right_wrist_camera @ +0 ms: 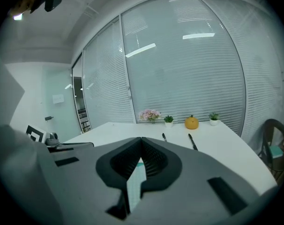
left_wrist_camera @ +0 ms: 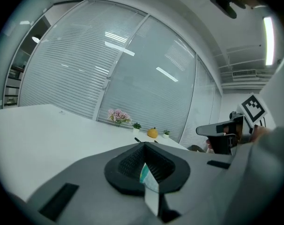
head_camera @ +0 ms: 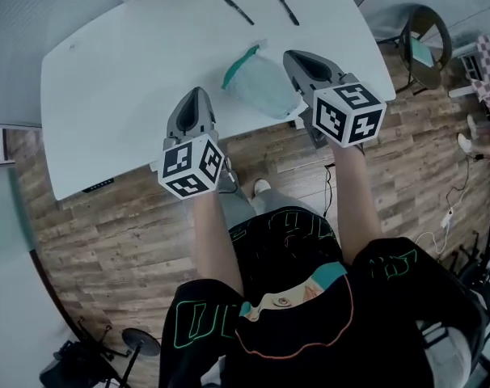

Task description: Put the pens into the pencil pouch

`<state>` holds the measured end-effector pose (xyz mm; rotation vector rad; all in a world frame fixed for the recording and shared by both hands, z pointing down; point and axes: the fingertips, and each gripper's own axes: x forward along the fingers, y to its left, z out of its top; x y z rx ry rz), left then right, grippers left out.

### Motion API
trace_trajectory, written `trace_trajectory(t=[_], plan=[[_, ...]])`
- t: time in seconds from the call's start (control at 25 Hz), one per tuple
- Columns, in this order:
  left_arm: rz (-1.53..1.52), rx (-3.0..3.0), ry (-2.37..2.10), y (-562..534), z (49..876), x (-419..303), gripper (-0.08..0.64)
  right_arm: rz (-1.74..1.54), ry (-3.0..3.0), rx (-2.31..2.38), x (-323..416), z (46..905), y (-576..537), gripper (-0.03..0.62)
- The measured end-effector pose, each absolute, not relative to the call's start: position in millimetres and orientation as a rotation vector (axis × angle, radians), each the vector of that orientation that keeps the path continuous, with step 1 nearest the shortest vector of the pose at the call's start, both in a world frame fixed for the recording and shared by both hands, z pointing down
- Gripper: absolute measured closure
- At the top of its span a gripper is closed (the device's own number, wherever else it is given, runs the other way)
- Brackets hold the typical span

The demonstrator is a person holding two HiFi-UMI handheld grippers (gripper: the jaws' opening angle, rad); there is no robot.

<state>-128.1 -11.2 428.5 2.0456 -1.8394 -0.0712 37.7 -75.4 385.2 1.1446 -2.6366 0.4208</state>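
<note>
Here the white tabletop (head_camera: 107,79) carries everything. The pencil pouch (head_camera: 261,86), translucent with a teal zip, lies near the front edge, between the two tongs. The left tongs (head_camera: 196,94) is at about 8 o'clock from the pouch and a little apart from it. The right tongs (head_camera: 297,56) is at about 2 o'clock, very near its edge or touching it; I cannot tell which. Both tongs are fully closed and grip nothing. Through the slit behind each tip only a pale and teal strip shows, probably the pouch lying beyond.

The left pen (head_camera: 238,10) and the right pen (head_camera: 287,8) lie well apart from the pouch, at its 12 o'clock, near the far edge. They are almost parallel, each with its long axis from 11 to 5 o'clock. The right pen is at 12 o'clock from the right tongs, so I judge the right hand to be nearer. Both forearms reach forward, with the tongs pointing slightly downward.
</note>
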Motion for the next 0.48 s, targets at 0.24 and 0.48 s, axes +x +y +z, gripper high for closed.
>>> trace_trajectory(t=[0.24, 0.48], plan=[[-0.101, 2.004, -1.801, -37, 449, -149, 0.564, 0.449, -2.527, 1.006, 4, 414, -99, 0.591], [-0.106, 1.956, -1.776, -43, 471, -156, 0.565, 0.445, -2.387, 0.831, -13, 462, -106, 0.591]])
